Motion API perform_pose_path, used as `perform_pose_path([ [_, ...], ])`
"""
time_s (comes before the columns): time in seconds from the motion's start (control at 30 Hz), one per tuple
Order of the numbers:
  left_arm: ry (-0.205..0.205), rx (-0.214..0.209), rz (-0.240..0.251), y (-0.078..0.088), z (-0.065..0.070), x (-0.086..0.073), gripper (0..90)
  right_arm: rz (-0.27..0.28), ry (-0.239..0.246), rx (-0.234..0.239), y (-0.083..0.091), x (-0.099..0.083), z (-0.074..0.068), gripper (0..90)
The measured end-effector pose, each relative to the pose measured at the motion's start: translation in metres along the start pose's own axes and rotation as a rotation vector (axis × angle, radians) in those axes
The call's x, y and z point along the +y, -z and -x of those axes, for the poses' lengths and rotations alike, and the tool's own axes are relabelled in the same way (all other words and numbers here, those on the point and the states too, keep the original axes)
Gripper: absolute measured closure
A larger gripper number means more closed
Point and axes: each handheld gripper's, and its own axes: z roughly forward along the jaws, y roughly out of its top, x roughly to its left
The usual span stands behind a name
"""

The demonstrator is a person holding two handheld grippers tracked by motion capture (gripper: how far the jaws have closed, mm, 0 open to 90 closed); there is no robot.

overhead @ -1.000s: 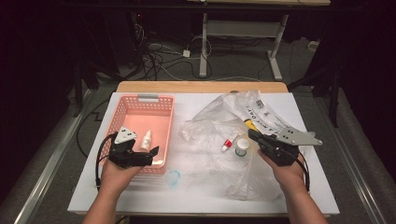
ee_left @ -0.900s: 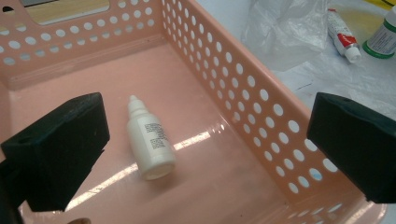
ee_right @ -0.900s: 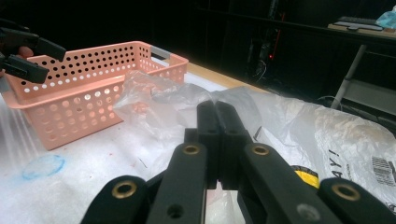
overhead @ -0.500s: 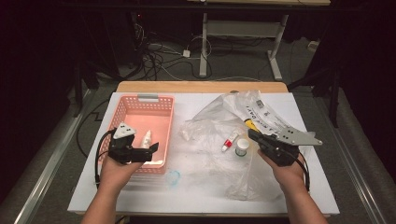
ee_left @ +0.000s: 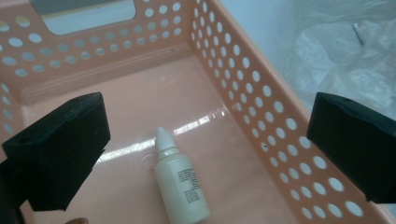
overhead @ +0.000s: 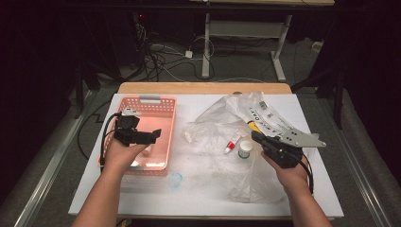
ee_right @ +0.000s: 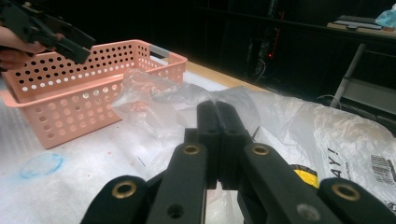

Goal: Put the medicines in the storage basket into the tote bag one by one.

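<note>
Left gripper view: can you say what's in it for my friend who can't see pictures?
A small white dropper bottle lies on its side on the floor of a pink basket with holes in its walls. The left claw hangs open above it, one black pad on each side. Crinkly clear plastic lies outside the basket.

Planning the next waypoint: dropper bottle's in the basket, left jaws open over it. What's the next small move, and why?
Probably swing the left gripper out of the pink basket toward the plastic bag. The white dropper bottle lies loose on the basket floor, jaws open and clear of it, while a red-capped tube and a small white-capped jar wait on the bag.
</note>
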Motion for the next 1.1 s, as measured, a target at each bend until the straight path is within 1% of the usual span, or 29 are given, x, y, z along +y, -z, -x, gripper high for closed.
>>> perform_pose_path([
  [0.13,0.027,0.003,-0.053,-0.011,-0.010,0.002,0.0,0.002,-0.001,0.000,0.001,0.000,0.000,90.0],
  [0.2,0.031,0.011,-0.081,-0.015,-0.013,0.002,0.3,0.005,-0.003,-0.002,0.001,0.000,0.001,90.0],
  [0.27,0.053,0.013,-0.100,-0.019,-0.017,0.003,1.0,0.008,-0.001,-0.002,0.002,0.000,0.002,90.0],
  [0.37,0.066,0.017,-0.153,-0.026,-0.020,0.004,1.3,0.006,-0.002,-0.001,0.001,0.000,0.001,90.0],
  [0.43,0.069,0.007,-0.191,-0.029,-0.021,0.005,3.0,0.005,-0.002,0.000,0.001,0.001,0.001,90.0],
  [0.5,0.074,0.003,-0.222,-0.033,-0.020,0.006,5.4,0.007,-0.002,-0.001,0.001,0.001,0.001,90.0],
  [0.63,0.065,-0.001,-0.298,-0.041,-0.018,0.006,11.6,0.007,-0.001,0.000,0.002,0.001,0.002,90.0],
  [0.67,0.065,-0.002,-0.310,-0.042,-0.018,0.006,13.9,0.007,0.000,-0.002,0.003,0.001,0.002,90.0],
  [0.73,0.080,-0.001,-0.332,-0.045,-0.018,0.005,15.2,0.012,-0.001,-0.003,0.003,0.002,0.002,90.0],
  [0.83,0.088,-0.003,-0.370,-0.048,-0.018,0.004,18.6,0.013,-0.001,-0.003,0.003,0.002,0.002,90.0],
  [0.9,0.095,-0.008,-0.395,-0.050,-0.018,0.003,22.4,0.013,-0.001,-0.001,0.003,0.002,0.002,90.0],
  [0.97,0.099,-0.001,-0.426,-0.052,-0.019,0.001,26.1,0.012,-0.002,0.000,0.003,0.002,0.002,90.0],
  [1.03,0.109,0.004,-0.443,-0.053,-0.021,0.000,30.7,0.009,-0.003,0.001,0.003,0.001,0.002,90.0],
  [1.1,0.105,0.010,-0.460,-0.055,-0.021,0.000,34.5,0.008,-0.002,0.004,0.003,0.001,0.002,90.0],
])
